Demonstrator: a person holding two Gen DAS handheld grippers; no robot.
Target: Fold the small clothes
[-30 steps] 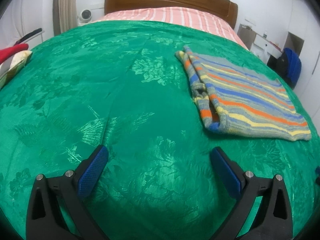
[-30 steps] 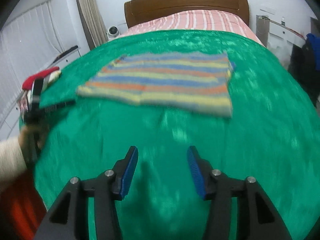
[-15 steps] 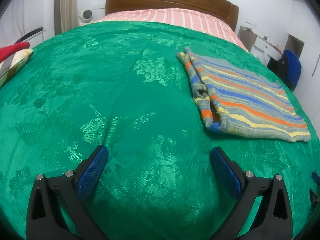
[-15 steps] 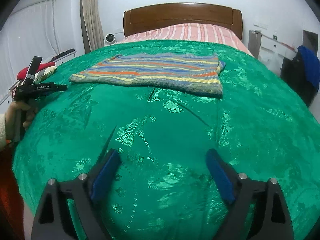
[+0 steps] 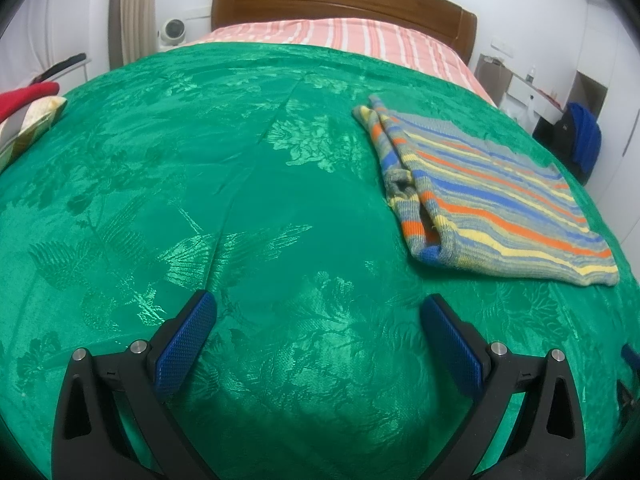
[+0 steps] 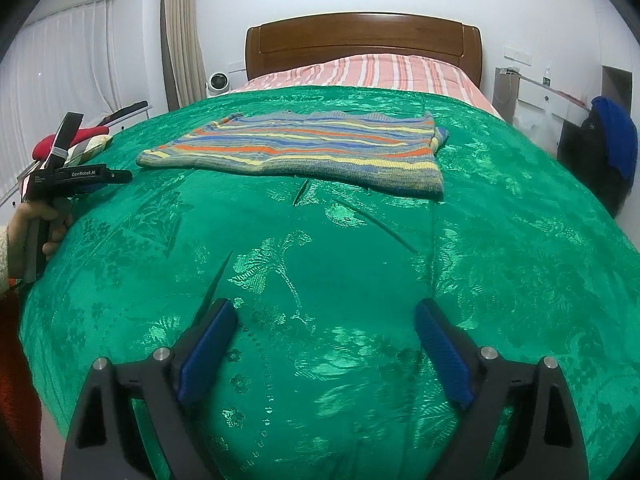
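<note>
A striped knitted garment (image 5: 492, 196) lies folded flat on the green brocade bedspread (image 5: 240, 208), toward the head half of the bed and well ahead of both tools. Its bands run orange, blue, yellow and grey; in the left wrist view the folded edge faces the camera, with a sleeve or hem tucked into the layers there, though which of the two it is cannot be told. In the right wrist view the same garment (image 6: 304, 148) shows as a broad rectangle lying across the bed.

The left gripper (image 5: 316, 320) hangs over bare bedspread with its blue-padded jaws spread wide and nothing between them; the garment is off to its right and further up the bed, clear of the pads. The right gripper (image 6: 326, 328) has just been opening its jaws and now stands wide too, with only green cloth below the gap. Neither tool touches the garment.

At the left edge of the right wrist view a hand (image 6: 36, 228) in a pale sleeve grips the handle of the left tool beside the bed's edge. Behind it a red item (image 6: 72, 138) lies on a patterned cloth. Beyond the bedspread come a pink striped sheet (image 6: 384, 72) and a wooden headboard (image 6: 360, 40); a small white camera (image 6: 218, 82) stands next to the curtain.
</note>
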